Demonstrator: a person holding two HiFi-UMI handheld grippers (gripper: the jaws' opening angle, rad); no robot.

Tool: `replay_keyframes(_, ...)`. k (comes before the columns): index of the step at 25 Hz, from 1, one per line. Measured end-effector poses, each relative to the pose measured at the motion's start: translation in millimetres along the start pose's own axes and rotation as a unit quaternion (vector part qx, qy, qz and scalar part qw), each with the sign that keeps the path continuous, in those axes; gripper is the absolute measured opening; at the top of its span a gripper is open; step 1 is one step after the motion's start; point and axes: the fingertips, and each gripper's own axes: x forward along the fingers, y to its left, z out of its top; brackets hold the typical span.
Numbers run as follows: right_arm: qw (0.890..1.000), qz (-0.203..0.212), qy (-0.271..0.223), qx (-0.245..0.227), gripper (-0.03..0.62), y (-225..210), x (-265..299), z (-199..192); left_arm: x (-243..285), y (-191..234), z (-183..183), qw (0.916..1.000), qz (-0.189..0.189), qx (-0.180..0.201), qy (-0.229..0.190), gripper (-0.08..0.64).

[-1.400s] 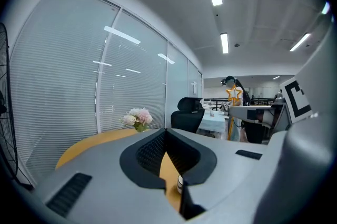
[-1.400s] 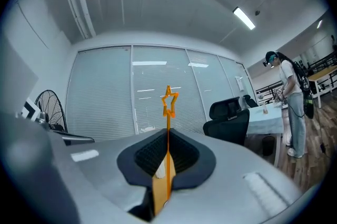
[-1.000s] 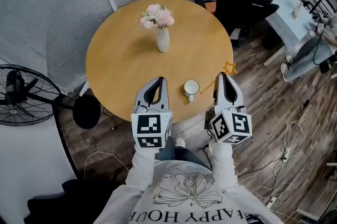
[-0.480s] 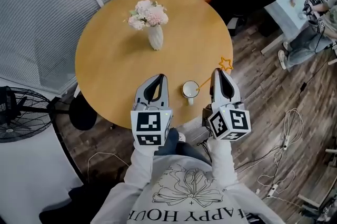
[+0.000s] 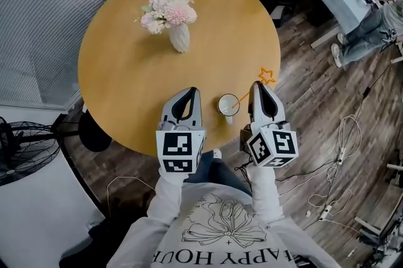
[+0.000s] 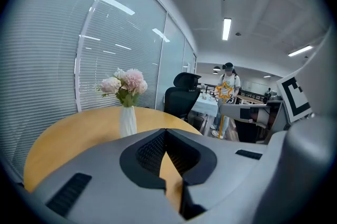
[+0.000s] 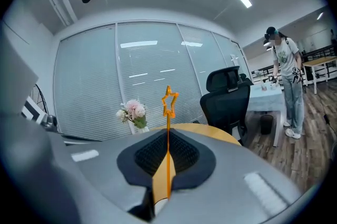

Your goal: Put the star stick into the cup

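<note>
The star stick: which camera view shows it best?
The right gripper view: the star stick stands close, clamped between the shut fingers. The head view shows it small; the left gripper view, far off.

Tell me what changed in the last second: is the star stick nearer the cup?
The right gripper, shut on the star stick, has edged left toward the cup; the stick's lower end now seems to lie over its mouth. Nothing was let go. The left gripper stays shut and empty; cup and vase sit where they were.
</note>
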Motion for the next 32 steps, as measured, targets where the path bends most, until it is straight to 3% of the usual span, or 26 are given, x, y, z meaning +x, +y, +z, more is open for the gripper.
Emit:
replay_keyframes(14,0.998,-0.018,0.049,0.017,0.015,-13,25,-49,34,13,-35,0.9985,-0.016,-0.012,0.052,0.006)
replay_keyframes(32,0.994,-0.026,0.096,0.033,0.015,-24,39,-95,59,15,-64,0.9958,-0.027,-0.019,0.085,0.006)
